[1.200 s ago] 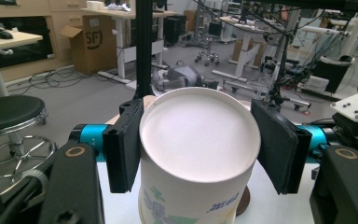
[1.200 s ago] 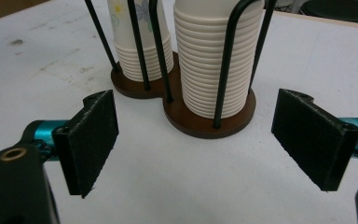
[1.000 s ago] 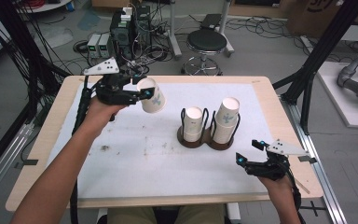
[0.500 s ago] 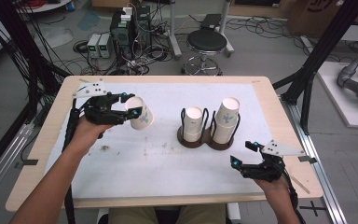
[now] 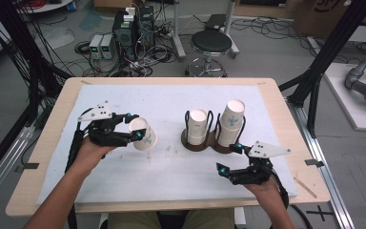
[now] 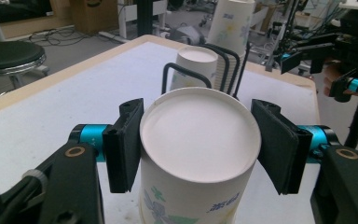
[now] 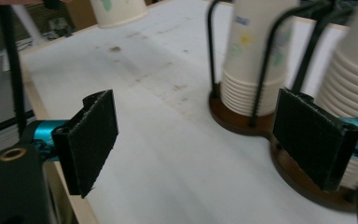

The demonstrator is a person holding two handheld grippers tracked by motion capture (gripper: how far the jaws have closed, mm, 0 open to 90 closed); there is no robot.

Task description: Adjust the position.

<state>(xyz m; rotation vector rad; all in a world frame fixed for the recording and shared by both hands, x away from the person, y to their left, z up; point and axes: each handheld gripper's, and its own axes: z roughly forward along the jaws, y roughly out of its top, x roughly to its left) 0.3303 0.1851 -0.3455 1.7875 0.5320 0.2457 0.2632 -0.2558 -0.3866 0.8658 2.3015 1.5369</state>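
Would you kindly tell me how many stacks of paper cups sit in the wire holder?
2: a shorter white paper cup stack in the holder's left ring, a taller one in its right ring.

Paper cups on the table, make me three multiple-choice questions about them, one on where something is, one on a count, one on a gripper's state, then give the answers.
1. Where is the cup holder?
A. near the middle of the table
B. at the table's far left corner
C. on the floor

2. How many cup stacks stand in the cup holder?
A. one
B. two
C. four

3. What is the left gripper doing?
A. open over bare table
B. shut on nothing
C. shut on a single paper cup

Answers:
1. A, the high view shows it about midway across the white mat.
2. B, a shorter stack stands beside a taller stack.
3. C, the left gripper view shows both pads against the upturned cup's sides.
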